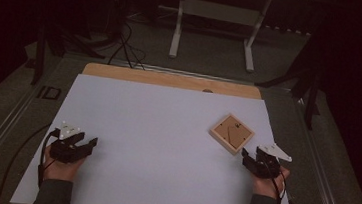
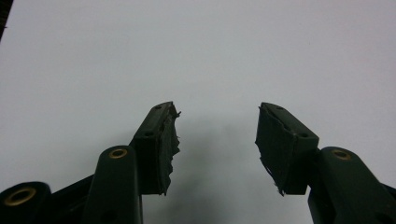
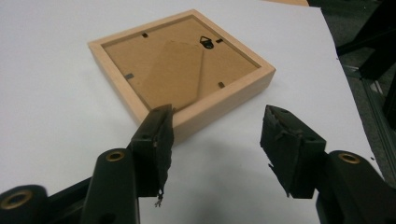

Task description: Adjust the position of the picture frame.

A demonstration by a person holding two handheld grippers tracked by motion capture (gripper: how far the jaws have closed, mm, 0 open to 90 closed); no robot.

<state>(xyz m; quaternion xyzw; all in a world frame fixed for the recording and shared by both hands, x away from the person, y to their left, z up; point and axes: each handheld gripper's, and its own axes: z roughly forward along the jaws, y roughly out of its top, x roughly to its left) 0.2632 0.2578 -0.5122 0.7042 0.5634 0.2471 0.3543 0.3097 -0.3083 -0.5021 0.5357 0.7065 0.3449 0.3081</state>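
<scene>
A square wooden picture frame (image 1: 232, 132) lies face down on the white table (image 1: 166, 130), its brown backing board and black hanger showing (image 3: 182, 70). My right gripper (image 1: 253, 158) rests just in front of the frame's near corner, jaws open and empty (image 3: 217, 135); the frame is close ahead of them but not between the pads. At the table's left side my left gripper (image 1: 87, 145) is held low over bare white surface, jaws open with nothing between them (image 2: 217, 140).
A strip of bare wood (image 1: 171, 79) runs along the table's far edge. Beyond it stand a white table frame (image 1: 216, 25) and cables on the dark floor (image 1: 124, 46). Metal rails flank the table.
</scene>
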